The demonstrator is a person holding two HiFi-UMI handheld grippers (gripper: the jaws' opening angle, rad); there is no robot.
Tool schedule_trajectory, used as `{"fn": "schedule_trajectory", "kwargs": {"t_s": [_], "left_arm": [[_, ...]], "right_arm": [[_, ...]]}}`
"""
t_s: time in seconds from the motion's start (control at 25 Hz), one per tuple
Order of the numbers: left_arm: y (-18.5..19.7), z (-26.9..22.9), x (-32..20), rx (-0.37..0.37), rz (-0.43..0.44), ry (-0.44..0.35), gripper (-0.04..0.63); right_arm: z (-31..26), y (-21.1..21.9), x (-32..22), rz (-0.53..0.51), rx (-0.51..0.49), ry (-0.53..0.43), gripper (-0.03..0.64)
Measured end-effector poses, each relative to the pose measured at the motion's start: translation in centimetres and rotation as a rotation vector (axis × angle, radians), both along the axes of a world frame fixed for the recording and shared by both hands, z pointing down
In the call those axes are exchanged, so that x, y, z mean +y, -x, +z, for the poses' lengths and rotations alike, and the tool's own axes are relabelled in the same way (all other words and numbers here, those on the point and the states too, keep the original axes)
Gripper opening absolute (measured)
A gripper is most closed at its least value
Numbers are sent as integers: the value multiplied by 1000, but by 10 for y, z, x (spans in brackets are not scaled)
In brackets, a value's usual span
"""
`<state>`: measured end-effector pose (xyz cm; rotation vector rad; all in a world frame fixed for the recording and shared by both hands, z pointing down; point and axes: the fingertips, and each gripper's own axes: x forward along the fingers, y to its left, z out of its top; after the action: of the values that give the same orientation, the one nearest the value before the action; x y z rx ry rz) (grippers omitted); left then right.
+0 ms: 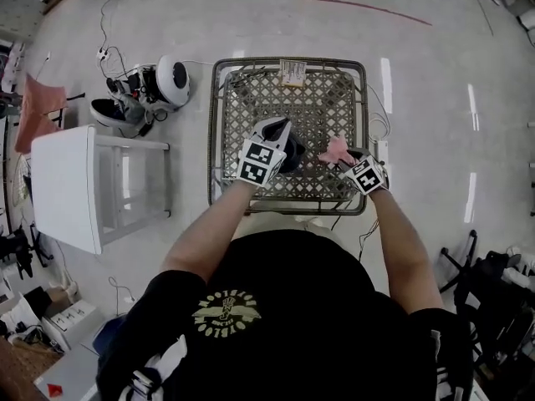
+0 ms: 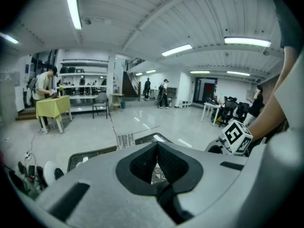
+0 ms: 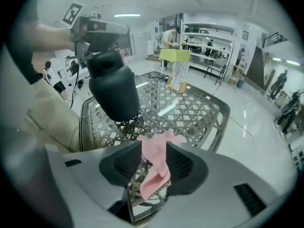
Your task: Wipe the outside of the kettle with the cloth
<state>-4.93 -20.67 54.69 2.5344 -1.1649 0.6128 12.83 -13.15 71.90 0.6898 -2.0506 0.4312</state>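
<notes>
Kettle (image 1: 294, 155) mostly behind left gripper (image 1: 277, 127)

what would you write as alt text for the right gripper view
A pink cloth hangs loose between the open jaws of the right gripper, seen from just behind them. Beyond it are a dark kettle and a woven metal table, in a large, bright room.

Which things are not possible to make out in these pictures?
- How the left gripper holds the kettle: in the left gripper view its own body hides the kettle.
- Whether the cloth lies on the table or hangs: right gripper view, jaws cover part of it.
- Kettle's handle: too small in the head view.
</notes>
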Motion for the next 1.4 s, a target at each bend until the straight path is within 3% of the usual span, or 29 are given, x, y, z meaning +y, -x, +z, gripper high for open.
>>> {"fn": "schedule_trajectory", "kwargs": {"t_s": [0.16,0.48,0.72,1.0,1.2,1.4], "left_arm": [[14,-41,11,15,-67,-120,8],[25,-120,70,115,-151,-250,8],[19,-167,110,184,-193,-295,8],[6,-195,143,190,-207,-344,8],[10,-211,157,254,-270,-358,8],[5,-227,168,197,-248,-418,8]], "right_arm": [[-40,-7,4,89,-67,-63,146],[-172,3,22,189,-349,-313,140],[-259,-5,43,255,-522,-461,49],[-316,-17,61,243,-495,-581,18],[-336,-21,76,240,-466,-609,11],[-349,-26,84,268,-492,-614,11]]}}
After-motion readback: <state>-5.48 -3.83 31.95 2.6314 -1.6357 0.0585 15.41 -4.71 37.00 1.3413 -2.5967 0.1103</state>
